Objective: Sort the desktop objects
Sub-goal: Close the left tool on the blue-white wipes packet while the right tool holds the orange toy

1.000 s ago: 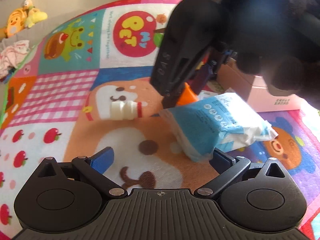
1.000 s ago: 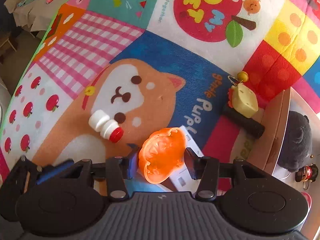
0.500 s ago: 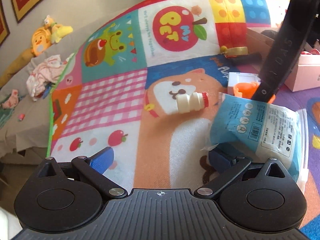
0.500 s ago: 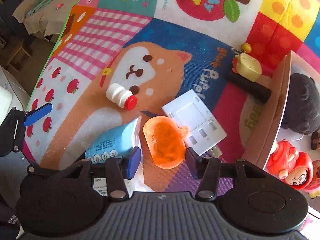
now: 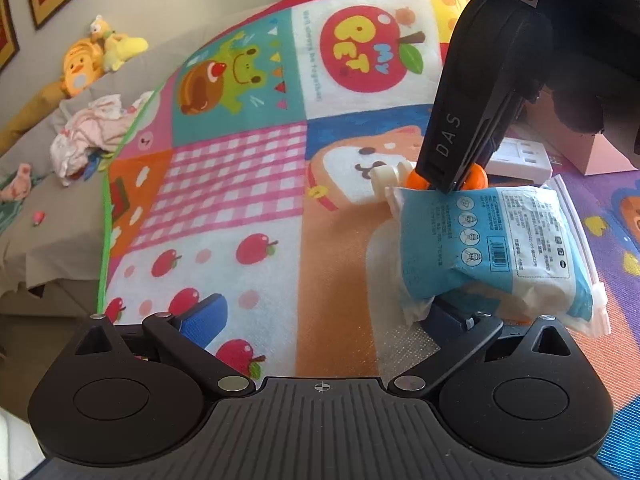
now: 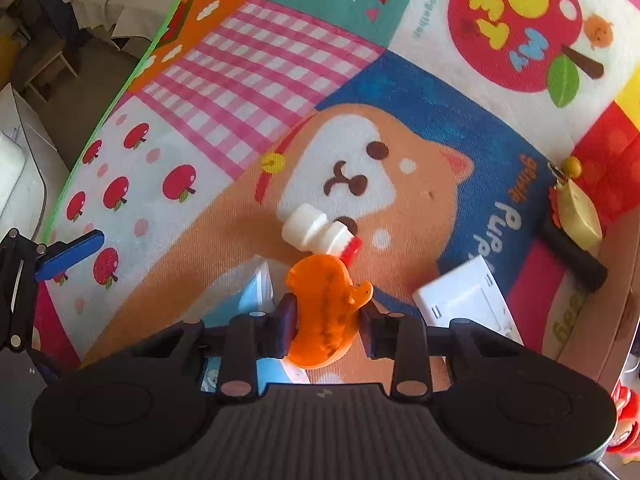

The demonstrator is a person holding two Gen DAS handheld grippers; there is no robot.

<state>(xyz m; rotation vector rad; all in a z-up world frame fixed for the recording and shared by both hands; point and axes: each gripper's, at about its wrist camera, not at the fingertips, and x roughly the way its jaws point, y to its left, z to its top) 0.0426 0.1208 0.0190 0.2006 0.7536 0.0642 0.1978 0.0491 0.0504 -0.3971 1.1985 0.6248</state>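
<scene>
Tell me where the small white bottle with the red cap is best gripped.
Grip the white bottle across its wide body, coming from above with fingers either side. It lies flat on the mat, and the red cap end sits close to the held orange toy.

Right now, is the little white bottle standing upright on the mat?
No, the bottle lies on its side on the mat, its red cap pointing toward the orange toy.

Right claw point(image 6: 326, 316) pinches orange toy point(image 6: 324, 312) above mat point(image 6: 224, 208).
</scene>
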